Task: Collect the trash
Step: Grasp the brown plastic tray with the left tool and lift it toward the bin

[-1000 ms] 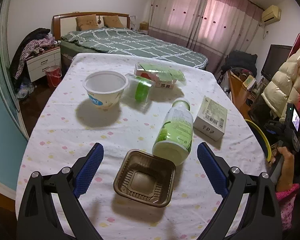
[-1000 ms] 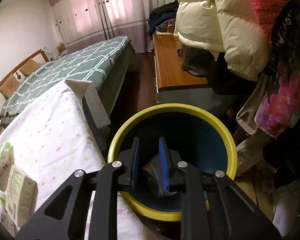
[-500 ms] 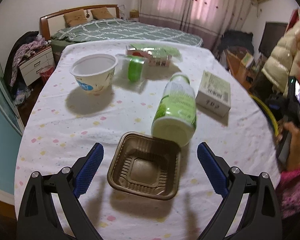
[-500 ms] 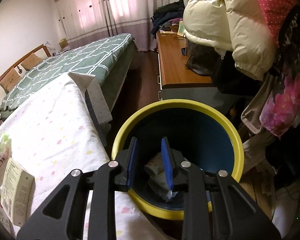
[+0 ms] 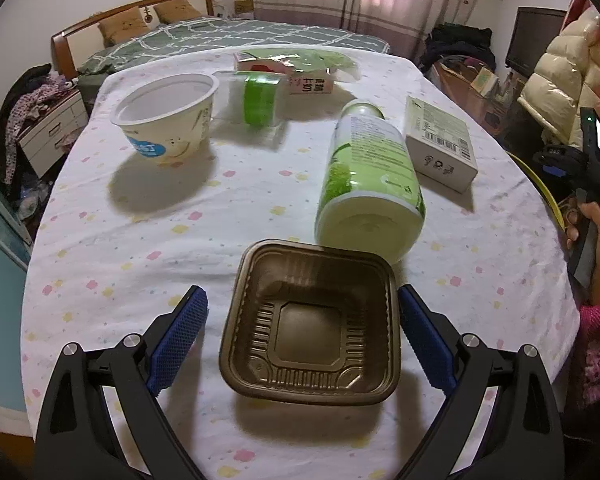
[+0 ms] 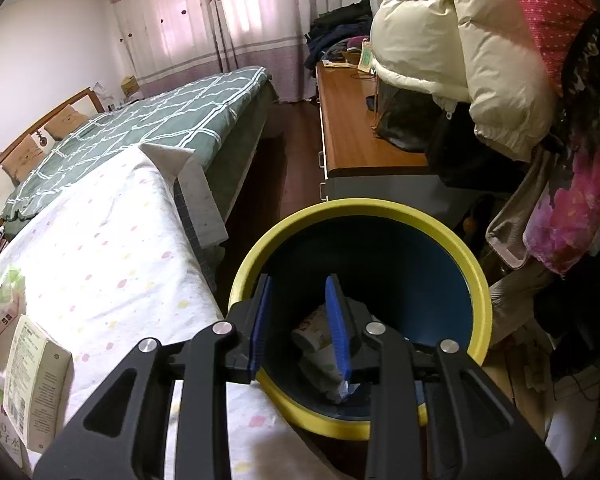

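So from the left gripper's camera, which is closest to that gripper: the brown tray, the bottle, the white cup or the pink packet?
1. Brown tray: between the left gripper's open fingers.
2. Bottle: lying just beyond the tray, to the right.
3. White cup: farther back, left.
4. Pink packet: at the table's far edge.

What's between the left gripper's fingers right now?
The brown plastic tray sits between the open left gripper's fingers, not yet pinched; left wrist view shows it.

A green-quilted bed (image 5: 236,36) stands behind the cloth-covered table (image 5: 100,248).
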{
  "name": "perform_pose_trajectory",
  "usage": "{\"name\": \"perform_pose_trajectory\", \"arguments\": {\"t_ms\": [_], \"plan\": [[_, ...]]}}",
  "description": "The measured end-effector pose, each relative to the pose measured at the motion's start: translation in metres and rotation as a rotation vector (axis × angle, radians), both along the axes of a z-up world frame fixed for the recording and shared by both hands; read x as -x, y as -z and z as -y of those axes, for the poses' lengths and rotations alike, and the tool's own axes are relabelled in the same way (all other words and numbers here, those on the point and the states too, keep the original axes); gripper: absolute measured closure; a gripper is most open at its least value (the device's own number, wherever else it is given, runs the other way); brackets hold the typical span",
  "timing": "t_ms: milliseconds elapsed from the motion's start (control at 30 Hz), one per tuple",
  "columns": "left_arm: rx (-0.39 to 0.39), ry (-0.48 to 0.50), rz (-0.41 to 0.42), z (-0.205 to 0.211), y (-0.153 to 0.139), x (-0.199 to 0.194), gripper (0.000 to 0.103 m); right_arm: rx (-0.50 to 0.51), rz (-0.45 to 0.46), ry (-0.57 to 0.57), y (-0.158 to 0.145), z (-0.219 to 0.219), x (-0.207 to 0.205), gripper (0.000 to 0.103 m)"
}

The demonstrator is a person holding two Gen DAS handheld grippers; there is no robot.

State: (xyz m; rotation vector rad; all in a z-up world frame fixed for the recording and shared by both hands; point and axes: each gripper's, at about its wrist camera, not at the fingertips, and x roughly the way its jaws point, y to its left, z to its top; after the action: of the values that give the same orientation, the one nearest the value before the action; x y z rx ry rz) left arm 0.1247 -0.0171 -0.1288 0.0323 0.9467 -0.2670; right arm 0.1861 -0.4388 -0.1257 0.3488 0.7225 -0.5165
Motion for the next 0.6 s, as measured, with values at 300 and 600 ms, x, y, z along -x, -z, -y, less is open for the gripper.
{"name": "perform_pose_trajectory", "arguments": {"t_ms": [300,600], "plan": [[0.026,0.036,0.001,0.0,-0.011,0.01,0.034,-0.012,0.012,-0.006,-0.001,0.001,0.001,0.076],[0.058,0.147,0.093,0.031,-0.058,0.037,0.034,-0.024,0.016,-0.037,-0.002,0.003,0.017,0.069]]}}
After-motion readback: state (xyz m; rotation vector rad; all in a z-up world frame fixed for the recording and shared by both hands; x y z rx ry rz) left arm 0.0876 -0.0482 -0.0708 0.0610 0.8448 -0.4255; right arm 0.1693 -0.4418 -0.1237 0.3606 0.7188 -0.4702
